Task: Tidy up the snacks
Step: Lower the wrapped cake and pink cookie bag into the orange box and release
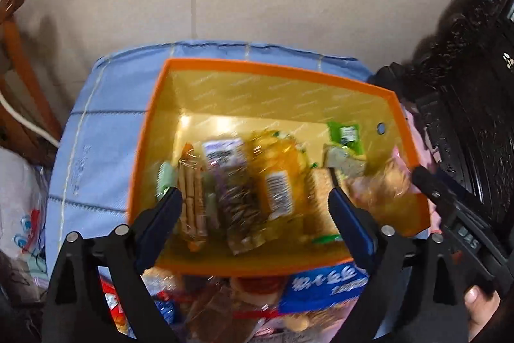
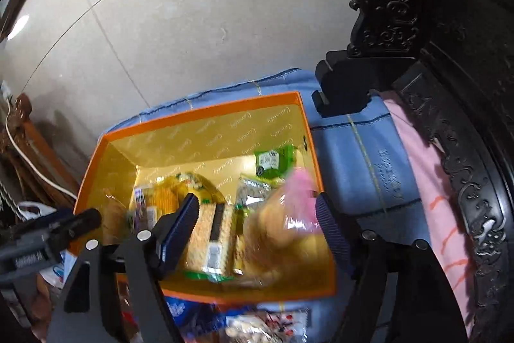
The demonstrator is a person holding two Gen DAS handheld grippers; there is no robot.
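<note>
Orange cardboard box (image 1: 151, 130), glossy gold lining, set on blue quilted cloth (image 1: 96, 124) over pale tiled floor. Inside: crinkly clear snack packets (image 1: 244, 182) side by side, green sachet (image 1: 347, 134) at far right, square crackers (image 2: 212, 233) in film. Left gripper (image 1: 253, 204) spread wide above the box, ribbed blue pads (image 1: 160, 224) bare, nothing held. Right gripper (image 2: 257, 224) likewise wide open over a pink-topped bag of golden buns (image 2: 276, 224); contact blurred, cannot tell. More loose packets (image 1: 321, 288) heaped near the box's near wall. Carved dark wood furniture (image 2: 465, 118) at right.
</note>
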